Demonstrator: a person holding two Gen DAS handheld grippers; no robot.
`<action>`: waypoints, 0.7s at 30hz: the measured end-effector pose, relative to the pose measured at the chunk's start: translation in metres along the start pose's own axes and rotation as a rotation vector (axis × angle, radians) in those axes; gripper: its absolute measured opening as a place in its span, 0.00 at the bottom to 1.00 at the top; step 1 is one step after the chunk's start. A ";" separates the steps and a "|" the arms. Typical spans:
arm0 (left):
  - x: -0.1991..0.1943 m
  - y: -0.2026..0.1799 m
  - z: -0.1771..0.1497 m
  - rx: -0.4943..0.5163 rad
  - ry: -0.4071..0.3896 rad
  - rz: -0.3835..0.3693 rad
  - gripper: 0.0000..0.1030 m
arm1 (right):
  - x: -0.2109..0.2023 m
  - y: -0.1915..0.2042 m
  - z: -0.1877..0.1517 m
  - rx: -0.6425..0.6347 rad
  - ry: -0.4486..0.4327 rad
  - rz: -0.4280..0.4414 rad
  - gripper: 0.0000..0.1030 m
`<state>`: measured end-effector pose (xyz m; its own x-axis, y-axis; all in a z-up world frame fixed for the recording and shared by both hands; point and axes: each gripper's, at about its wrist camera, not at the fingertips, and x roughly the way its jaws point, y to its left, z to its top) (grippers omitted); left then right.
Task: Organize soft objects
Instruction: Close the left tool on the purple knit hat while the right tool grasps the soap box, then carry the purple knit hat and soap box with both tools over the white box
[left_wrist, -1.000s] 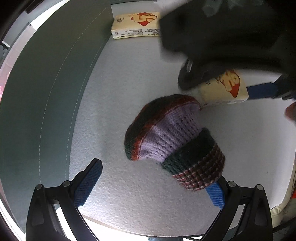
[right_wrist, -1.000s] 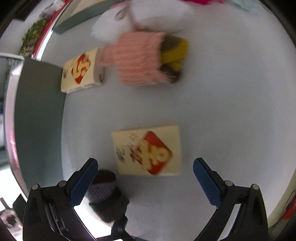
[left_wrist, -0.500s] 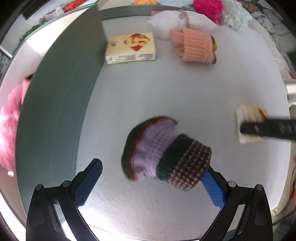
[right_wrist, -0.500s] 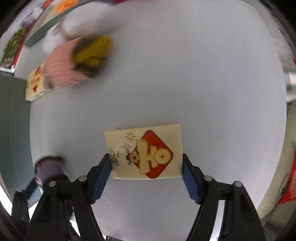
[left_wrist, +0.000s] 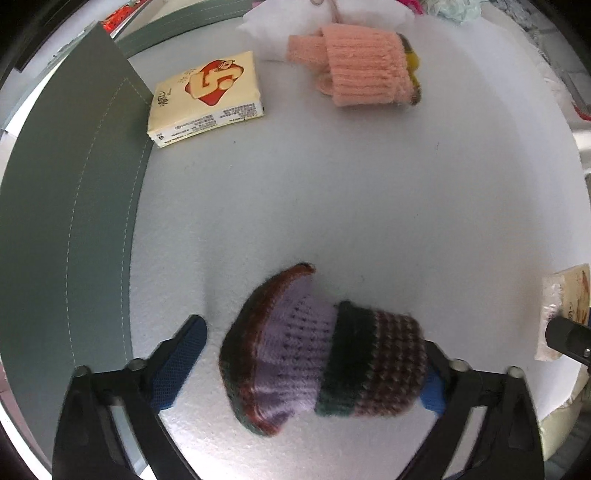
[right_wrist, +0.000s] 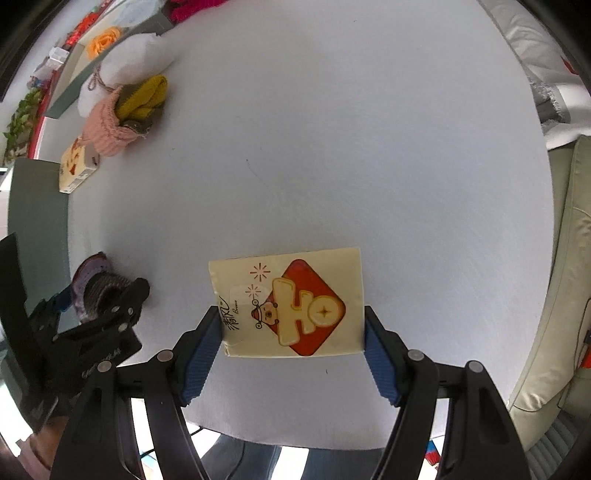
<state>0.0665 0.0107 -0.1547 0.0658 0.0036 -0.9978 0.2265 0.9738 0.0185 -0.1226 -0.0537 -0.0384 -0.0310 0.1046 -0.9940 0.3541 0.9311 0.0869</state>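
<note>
Both grippers have changed since a second ago: the right gripper (right_wrist: 291, 343) has closed from wide open around the yellow tissue pack (right_wrist: 286, 302) and now clamps it by its two short edges, while the left gripper (left_wrist: 303, 365) has just been closing around the knitted purple and dark hat (left_wrist: 321, 354). Its right pad presses against the hat's cuff, but its left pad stands clear of the brim, so the hat is between the jaws and not yet gripped. Finishing this well seems to call for closing the left jaws until both pads bite the wool, low enough to catch more than loose brim, and keeping the tissue pack level so it does not slip. In the left wrist view, a second tissue pack (left_wrist: 207, 98) lies at the upper left beside the green mat (left_wrist: 66, 229), and a pink knitted piece (left_wrist: 364, 70) sits at the top centre; the held pack shows only as a sliver at the right edge. The right wrist view alone shows that grip fully, with the left gripper and hat small at its lower left on the white table (right_wrist: 369, 147).
</note>
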 end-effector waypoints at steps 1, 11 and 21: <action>-0.006 -0.003 -0.007 0.003 -0.003 -0.013 0.76 | -0.006 -0.015 -0.003 0.002 -0.002 0.003 0.73; -0.048 -0.013 -0.021 0.036 -0.024 -0.047 0.64 | -0.032 -0.038 0.003 0.014 -0.029 0.040 0.73; -0.086 -0.007 -0.042 0.059 -0.096 -0.057 0.64 | -0.028 -0.012 0.027 -0.002 -0.059 0.043 0.74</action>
<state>0.0185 0.0134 -0.0721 0.1435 -0.0763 -0.9867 0.2893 0.9567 -0.0319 -0.1010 -0.0769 -0.0130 0.0389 0.1239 -0.9915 0.3520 0.9270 0.1296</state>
